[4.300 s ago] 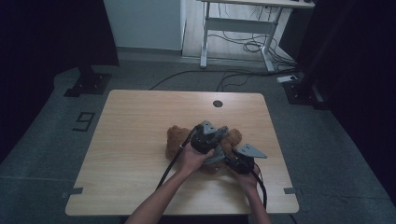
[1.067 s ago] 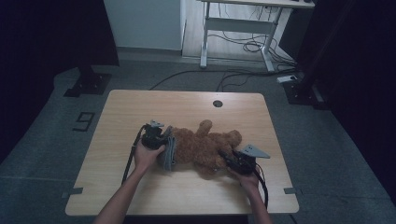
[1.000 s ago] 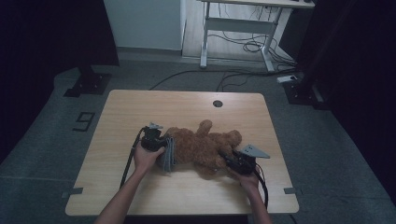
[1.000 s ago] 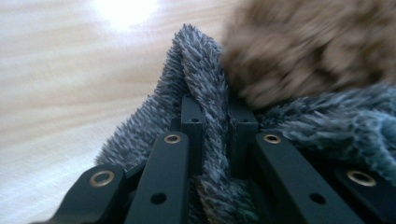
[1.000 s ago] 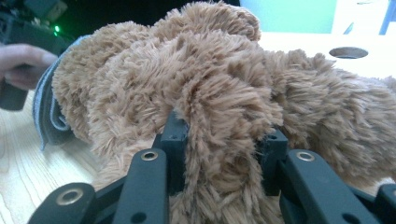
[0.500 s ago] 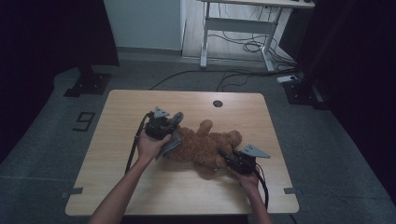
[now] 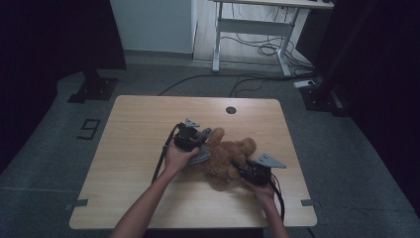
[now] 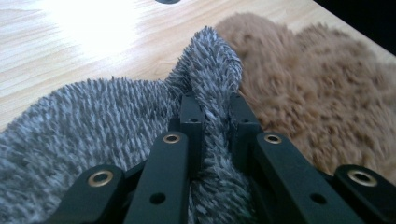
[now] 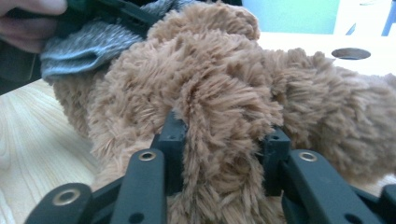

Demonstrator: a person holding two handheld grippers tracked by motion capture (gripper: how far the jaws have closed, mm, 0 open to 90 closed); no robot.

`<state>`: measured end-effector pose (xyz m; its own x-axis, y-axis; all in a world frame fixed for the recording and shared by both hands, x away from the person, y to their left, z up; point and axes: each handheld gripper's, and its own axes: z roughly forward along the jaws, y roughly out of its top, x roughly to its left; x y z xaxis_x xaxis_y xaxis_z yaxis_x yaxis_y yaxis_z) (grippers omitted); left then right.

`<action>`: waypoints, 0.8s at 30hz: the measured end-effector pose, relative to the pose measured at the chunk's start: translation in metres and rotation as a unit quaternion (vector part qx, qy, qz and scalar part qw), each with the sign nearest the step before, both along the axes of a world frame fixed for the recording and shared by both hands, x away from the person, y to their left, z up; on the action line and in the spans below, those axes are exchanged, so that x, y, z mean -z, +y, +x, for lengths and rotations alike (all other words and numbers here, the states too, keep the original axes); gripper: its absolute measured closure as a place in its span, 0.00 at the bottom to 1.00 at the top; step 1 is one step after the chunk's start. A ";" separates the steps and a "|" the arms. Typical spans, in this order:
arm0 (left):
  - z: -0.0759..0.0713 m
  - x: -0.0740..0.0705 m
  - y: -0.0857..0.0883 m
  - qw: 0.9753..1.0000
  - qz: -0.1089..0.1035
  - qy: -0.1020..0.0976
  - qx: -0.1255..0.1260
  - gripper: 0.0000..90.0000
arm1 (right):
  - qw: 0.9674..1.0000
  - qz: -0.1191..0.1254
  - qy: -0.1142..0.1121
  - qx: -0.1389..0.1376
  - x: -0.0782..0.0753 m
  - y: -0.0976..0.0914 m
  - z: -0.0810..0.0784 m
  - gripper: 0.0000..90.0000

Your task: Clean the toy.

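teddy bear [image 7: 229,157] | flat on table [image 7: 143,124] | long axis left-right | head right

A lab: bare desk [image 7: 148,124], floor cables [image 7: 257,49], stand bases [image 7: 94,89].

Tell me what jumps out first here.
A brown plush toy lying mid-table on the wooden table. The left tongs pinch a fold of grey fuzzy cloth at the toy's left side; the right tongs clamp a tuft of its fur on the near right.
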<state>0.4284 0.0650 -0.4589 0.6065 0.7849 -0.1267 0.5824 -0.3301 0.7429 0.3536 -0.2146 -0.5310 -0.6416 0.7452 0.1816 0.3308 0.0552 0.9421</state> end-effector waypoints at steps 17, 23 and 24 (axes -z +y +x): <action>-0.071 0.022 0.016 0.996 -0.028 -0.082 0.022 0.89 | 0.995 0.052 0.082 -0.033 -0.026 -0.021 0.000 0.19; -0.092 0.025 0.029 0.995 -0.050 -0.085 0.032 0.89 | 0.990 0.013 0.109 -0.085 -0.022 -0.003 -0.005 0.12; -0.095 0.026 0.030 0.995 -0.053 -0.084 0.034 0.89 | 0.990 0.004 0.112 -0.090 -0.020 0.001 -0.008 0.11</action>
